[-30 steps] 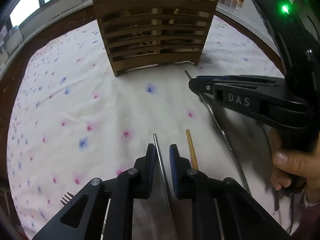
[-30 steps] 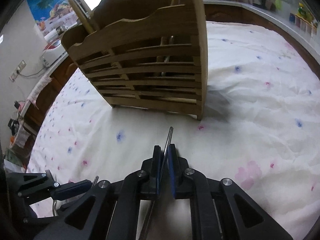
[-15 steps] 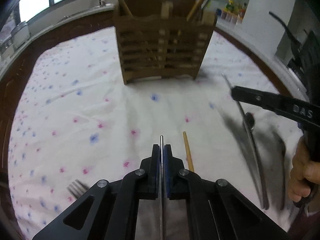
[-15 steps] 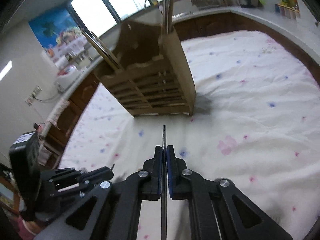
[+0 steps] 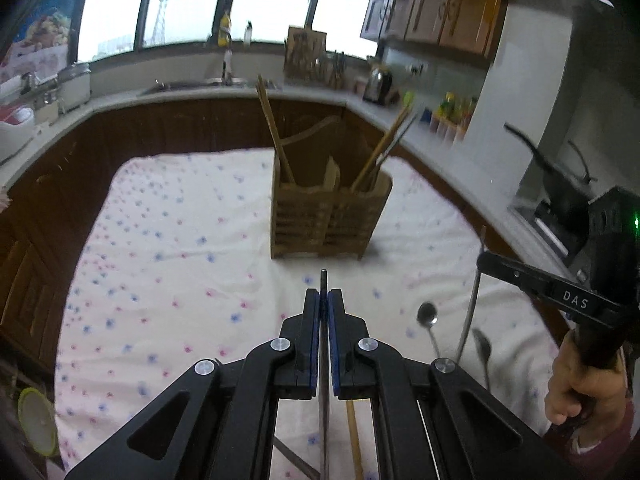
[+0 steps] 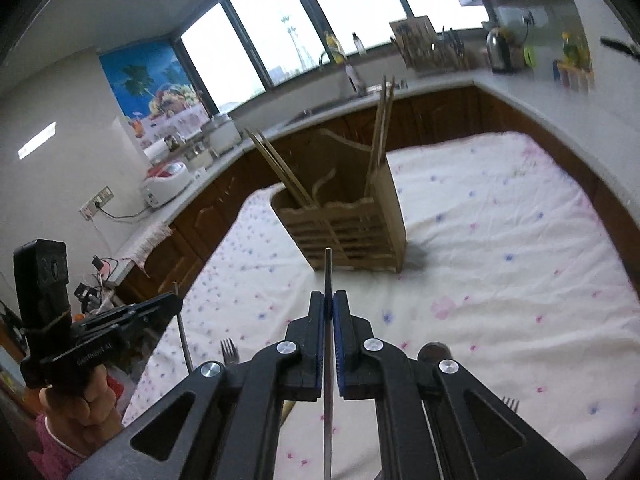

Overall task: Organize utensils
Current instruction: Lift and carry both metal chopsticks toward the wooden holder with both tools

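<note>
My left gripper is shut on a thin metal utensil handle, whose tip sticks out past the pads; its other end is hidden. In the right wrist view my right gripper is likewise shut on a thin metal handle. Both are held above the floral cloth, short of the slatted wooden utensil holder, which has chopsticks standing in its compartments. The right gripper shows at the right of the left view, and the left gripper at the left of the right view.
Two spoons and a wooden chopstick lie on the cloth near me. A fork lies at the left, more tines at the right. The cloth-covered table is ringed by dark cabinets and a crowded counter.
Both grippers closed fully on their metal handles and rose off the cloth. The holder, which filled the top of both views, now stands smaller and lower ahead.
</note>
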Demonstrator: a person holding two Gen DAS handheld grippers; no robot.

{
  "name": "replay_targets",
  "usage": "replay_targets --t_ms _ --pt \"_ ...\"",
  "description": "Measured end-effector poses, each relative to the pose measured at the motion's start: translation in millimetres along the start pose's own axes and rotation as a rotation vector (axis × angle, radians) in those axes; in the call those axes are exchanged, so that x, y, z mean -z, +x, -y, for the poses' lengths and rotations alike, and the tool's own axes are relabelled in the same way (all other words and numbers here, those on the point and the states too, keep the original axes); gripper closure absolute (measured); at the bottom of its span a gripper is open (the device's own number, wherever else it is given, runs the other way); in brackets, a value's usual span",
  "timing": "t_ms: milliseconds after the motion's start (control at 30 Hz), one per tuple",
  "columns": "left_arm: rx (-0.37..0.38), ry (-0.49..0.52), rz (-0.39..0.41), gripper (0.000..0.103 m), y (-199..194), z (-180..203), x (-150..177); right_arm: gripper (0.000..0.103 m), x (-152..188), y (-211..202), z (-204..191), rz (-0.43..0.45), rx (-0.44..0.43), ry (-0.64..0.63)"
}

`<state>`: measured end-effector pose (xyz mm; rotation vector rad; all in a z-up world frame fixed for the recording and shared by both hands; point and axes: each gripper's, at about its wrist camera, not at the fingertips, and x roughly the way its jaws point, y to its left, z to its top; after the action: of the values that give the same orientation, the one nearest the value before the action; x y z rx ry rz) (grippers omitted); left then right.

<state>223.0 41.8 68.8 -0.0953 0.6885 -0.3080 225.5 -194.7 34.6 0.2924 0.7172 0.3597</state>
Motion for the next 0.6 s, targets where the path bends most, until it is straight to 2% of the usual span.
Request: replay_targets --t_ms 167,300,600 --pt "-0.006 -0.017 0.057 0.101 -32.6 -3.0 7.0 0.099 -6.8 -18.7 -8.1 0.052 0.014 -0.032" --pt "-0.005 -0.026 0.077 0.101 -44.1 -4.6 11.7 0.099 -9.9 -26.3 -11.7 0.075 0.021 -0.04" --pt "-0.003 -0.036 0.127 0.101 -47.8 -8.7 4.6 0.099 -19.5 -31.7 -11.9 0.113 0.031 -0.041"
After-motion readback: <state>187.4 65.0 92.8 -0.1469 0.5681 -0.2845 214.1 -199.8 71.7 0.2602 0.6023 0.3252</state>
